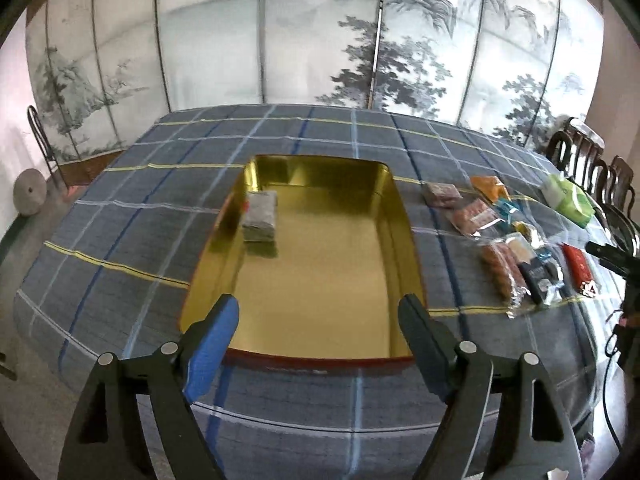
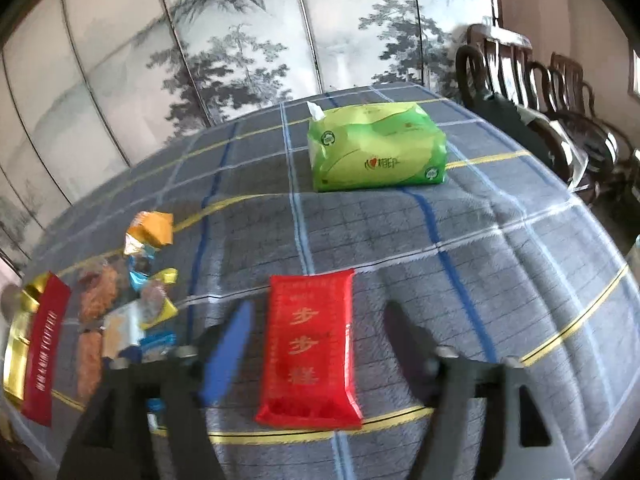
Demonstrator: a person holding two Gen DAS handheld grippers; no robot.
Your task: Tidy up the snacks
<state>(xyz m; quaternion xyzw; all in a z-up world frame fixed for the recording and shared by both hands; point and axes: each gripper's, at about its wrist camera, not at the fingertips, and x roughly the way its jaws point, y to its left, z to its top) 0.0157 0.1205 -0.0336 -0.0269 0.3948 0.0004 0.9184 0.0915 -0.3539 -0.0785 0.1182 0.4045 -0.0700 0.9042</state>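
Note:
An open gold tin [image 1: 404, 216] with a red outer wall lies on the plaid tablecloth, and one grey snack packet [image 1: 261, 216] sits in its far left corner. My left gripper [image 1: 320, 304] hangs open over the tin's near end with nothing between its fingers. Right of the tin lies a loose pile of snack packets [image 1: 504, 240]. In the right wrist view a red packet [image 2: 310, 348] with gold lettering lies flat on the cloth. My right gripper [image 2: 320, 308] is open and straddles it, with a gap on each side. The snack pile [image 2: 132, 300] and the tin [image 2: 44, 352] are at the left.
A green tissue pack [image 2: 376, 148] stands further back on the table [image 2: 500, 240]. Dark wooden chairs [image 2: 540, 92] line the table's right side. A painted folding screen [image 1: 280, 40] stands behind the table. A cable hangs at the right edge [image 1: 612, 344].

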